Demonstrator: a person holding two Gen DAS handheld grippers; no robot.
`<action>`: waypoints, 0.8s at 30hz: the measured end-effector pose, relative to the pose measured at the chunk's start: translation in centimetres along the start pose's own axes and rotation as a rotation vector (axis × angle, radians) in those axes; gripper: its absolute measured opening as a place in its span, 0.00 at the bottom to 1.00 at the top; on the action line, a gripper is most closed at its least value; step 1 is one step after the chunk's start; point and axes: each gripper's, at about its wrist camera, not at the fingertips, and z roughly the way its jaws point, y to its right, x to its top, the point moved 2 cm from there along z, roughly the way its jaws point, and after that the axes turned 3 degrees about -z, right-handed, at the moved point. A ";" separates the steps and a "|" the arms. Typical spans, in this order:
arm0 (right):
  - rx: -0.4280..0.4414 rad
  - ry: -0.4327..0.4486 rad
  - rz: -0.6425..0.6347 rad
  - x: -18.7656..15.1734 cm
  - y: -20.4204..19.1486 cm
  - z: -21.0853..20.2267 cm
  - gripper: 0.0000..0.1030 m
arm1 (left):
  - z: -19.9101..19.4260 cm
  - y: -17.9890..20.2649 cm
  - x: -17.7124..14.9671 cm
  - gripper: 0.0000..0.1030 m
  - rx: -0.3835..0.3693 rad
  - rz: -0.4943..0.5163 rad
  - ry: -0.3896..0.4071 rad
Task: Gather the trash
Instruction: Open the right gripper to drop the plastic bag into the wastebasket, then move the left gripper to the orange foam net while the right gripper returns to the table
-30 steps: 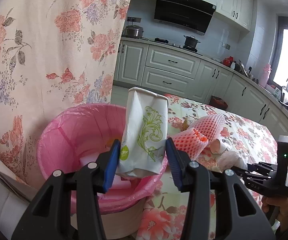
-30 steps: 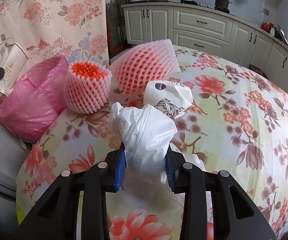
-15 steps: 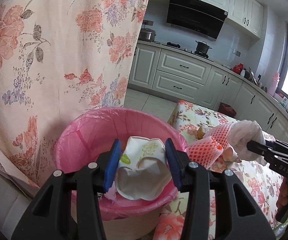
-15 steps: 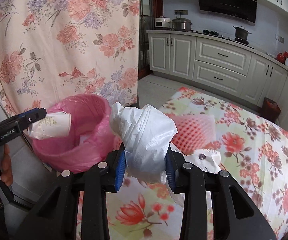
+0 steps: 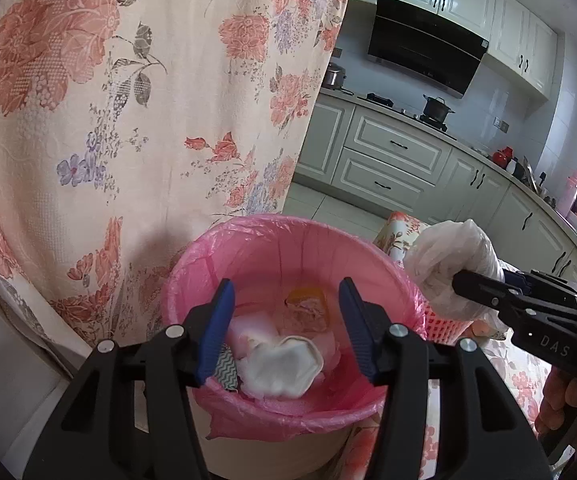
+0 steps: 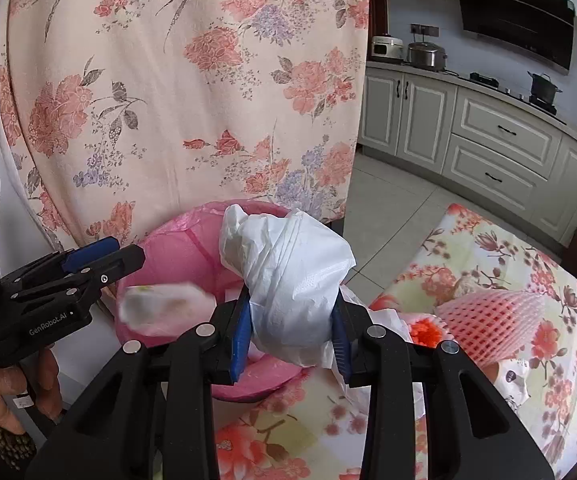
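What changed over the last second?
The left gripper has just been opening its jaws; the paper cup dropped out into the pink-lined bin. The right gripper carried the white plastic bag up off the table toward the bin. Its grip on the bag is unchanged.

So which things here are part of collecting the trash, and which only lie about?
Part of the job:
- pink-lined bin
- paper cup, dropping into it as the left tongs have just been opening
- white plastic bag in the right tongs
- foam fruit nets on the table

Just there:
- flowered curtain
- kitchen cabinets
- pot
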 end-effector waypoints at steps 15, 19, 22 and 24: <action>0.031 -0.027 -0.053 0.4 -2.5 2.6 0.52 | -1.0 -1.7 -0.1 0.58 0.012 -0.040 0.014; 0.021 -0.004 -0.041 0.4 -2.3 2.5 0.67 | -1.1 -1.9 0.2 0.59 0.018 -0.039 0.019; 0.013 0.004 -0.033 0.2 -1.8 1.9 0.67 | -1.1 -1.7 0.1 0.59 0.016 -0.034 0.016; 0.003 0.010 -0.014 0.1 -1.0 1.4 0.67 | -1.0 -1.4 0.0 0.59 0.011 -0.029 0.012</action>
